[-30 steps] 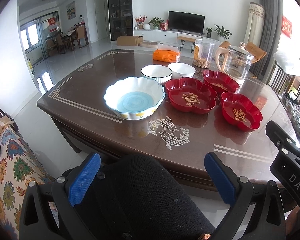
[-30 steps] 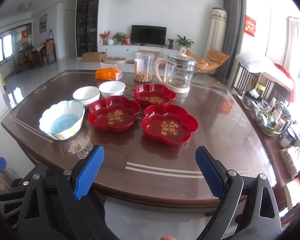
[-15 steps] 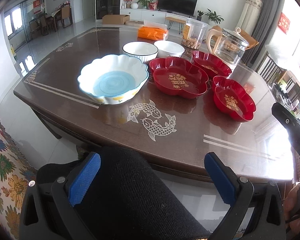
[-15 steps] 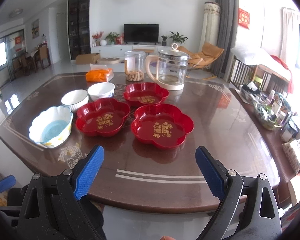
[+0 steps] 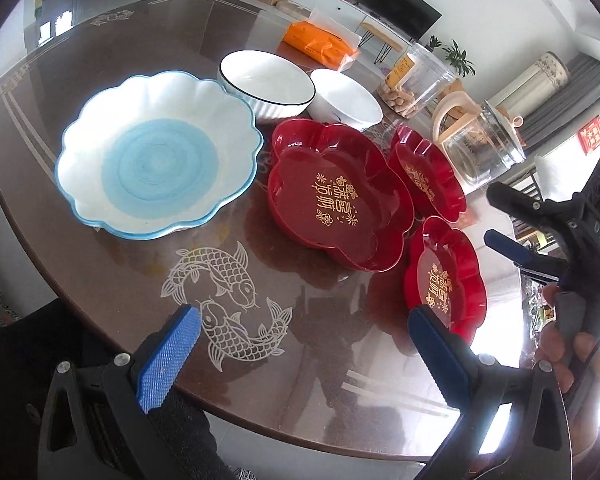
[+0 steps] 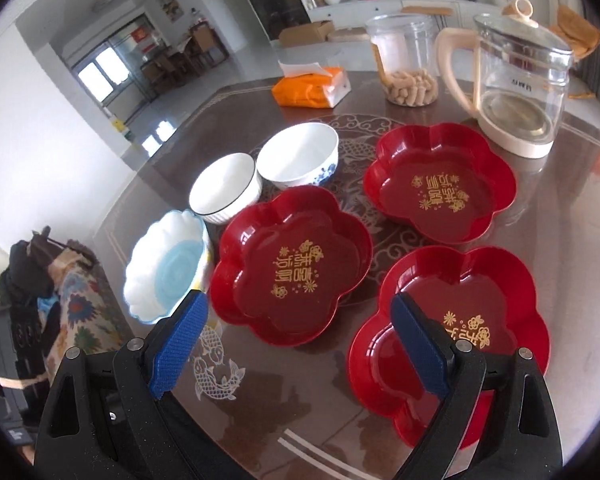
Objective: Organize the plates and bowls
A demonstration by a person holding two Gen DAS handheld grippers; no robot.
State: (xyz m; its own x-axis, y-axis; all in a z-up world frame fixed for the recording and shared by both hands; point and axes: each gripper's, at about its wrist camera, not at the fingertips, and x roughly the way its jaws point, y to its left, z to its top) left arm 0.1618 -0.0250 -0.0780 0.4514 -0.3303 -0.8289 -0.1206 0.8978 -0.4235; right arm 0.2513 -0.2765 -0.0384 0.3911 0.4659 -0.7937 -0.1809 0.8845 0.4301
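Nothing stacked yet, everything spread out flat on the bench (image 6: 560, 208), so looks like the very start of sorting.

Quick count:
- 3 red flower-shaped plates: near one (image 6: 452, 328), middle one (image 6: 292, 268), far one (image 6: 440, 184). All same shape and apparently similar in size, so probably meant to nest into one pile.
- 2 small white bowls: black-rimmed bowl (image 6: 224, 188) and blue-patterned bowl (image 6: 300, 156), sitting just beside each other, maybe touching.
- 1 big scalloped blue-and-white bowl (image 5: 156, 152) off on the left end, just beside the middle red plate.

Also hanging around at the back: glass kettle (image 6: 520, 80), clear jar with snacks (image 6: 408, 60), orange tissue pack (image 6: 312, 88). Not part of the job, presumably.

Right tongs (image 6: 300, 344) spread wide, holding nothing, hovering low over the near red plate's left rim. Good bet that's the first pick. Left tongs (image 5: 300, 360) also spread wide and empty, hanging above the fish inlay (image 5: 228, 304) near the bench edge, between the big bowl and the red plates.
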